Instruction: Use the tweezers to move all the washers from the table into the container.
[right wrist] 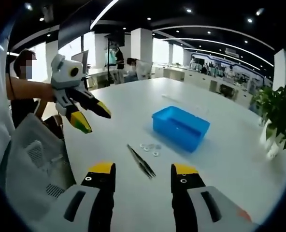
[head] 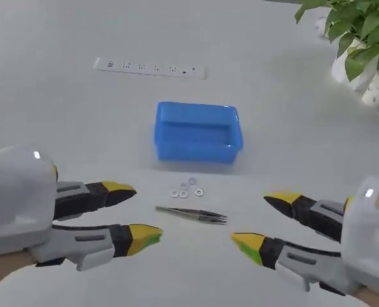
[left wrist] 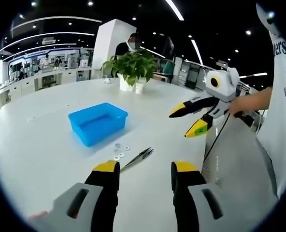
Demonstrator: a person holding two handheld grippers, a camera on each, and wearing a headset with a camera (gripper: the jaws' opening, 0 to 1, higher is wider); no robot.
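Several small white washers lie in a cluster on the white table, just in front of the blue container. Metal tweezers lie flat just nearer than the washers, tips to the right. My left gripper hovers open at the left, my right gripper open at the right, both pointing inward with nothing between their fingers. The left gripper view has the washers, tweezers, container and the right gripper. The right gripper view has the tweezers, washers, container and the left gripper.
A white power strip lies at the back of the table. Potted plants stand at the far right corner. A person stands beside the table. The table edge runs close behind the grippers.
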